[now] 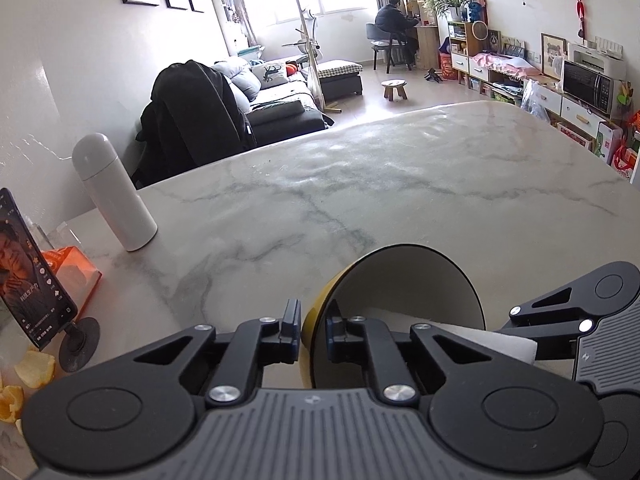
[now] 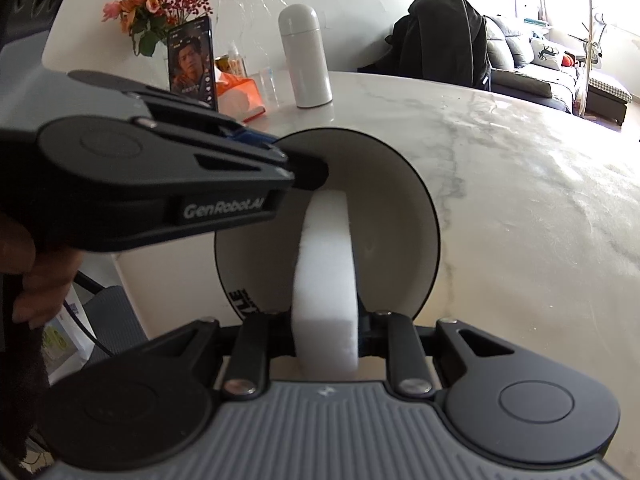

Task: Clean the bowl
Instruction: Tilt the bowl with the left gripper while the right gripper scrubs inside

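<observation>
A bowl [image 1: 404, 280], yellow outside and white inside, is tipped on its side above the marble table [image 1: 360, 184]. My left gripper [image 1: 314, 320] is shut on the bowl's rim, one finger outside the yellow wall and one inside. In the right wrist view the bowl [image 2: 396, 208] opens toward the camera, with the left gripper [image 2: 308, 170] clamped on its upper left rim. My right gripper [image 2: 324, 318] is shut on a white sponge [image 2: 326, 264], whose far end reaches into the bowl and touches the white inner wall. The sponge [image 1: 500, 340] and right gripper [image 1: 560, 332] also show at the right of the left wrist view.
A white flask [image 1: 114, 196] stands at the table's left. Beside it are a phone on a stand [image 1: 32, 276], an orange tissue box [image 1: 76, 276] and orange peels [image 1: 32, 372]. A chair draped in a black coat [image 1: 196, 108] stands beyond the table's far edge.
</observation>
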